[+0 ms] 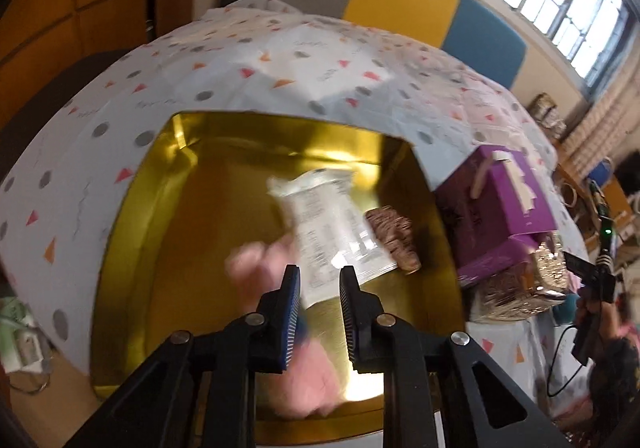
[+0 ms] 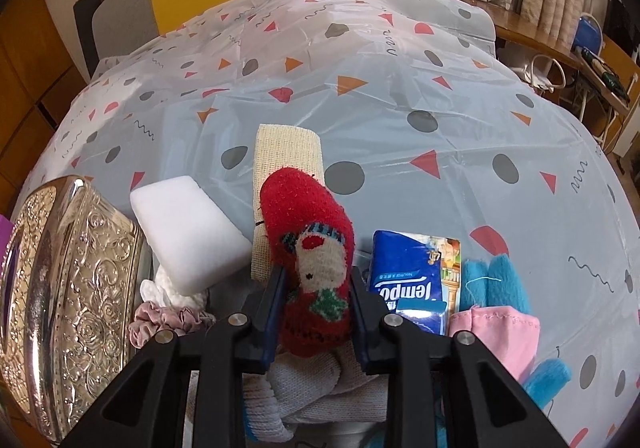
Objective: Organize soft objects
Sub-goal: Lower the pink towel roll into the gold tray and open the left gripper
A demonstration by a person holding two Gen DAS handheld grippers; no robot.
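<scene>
Right wrist: right gripper (image 2: 316, 282) clamps red sock (image 2: 310, 232); left gripper (image 1: 319, 288) open.

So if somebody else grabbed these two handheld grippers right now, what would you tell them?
Left gripper: open above the gold tin, a white packet between its fingers, not clearly pinched. A pink soft item and a brown scrunchie are already in the tin.
Right gripper: around the red sock; contact unclear.
Left on the table: white sponge, tissue pack, blue cloth, pink cloth, pink scrunchie.
</scene>
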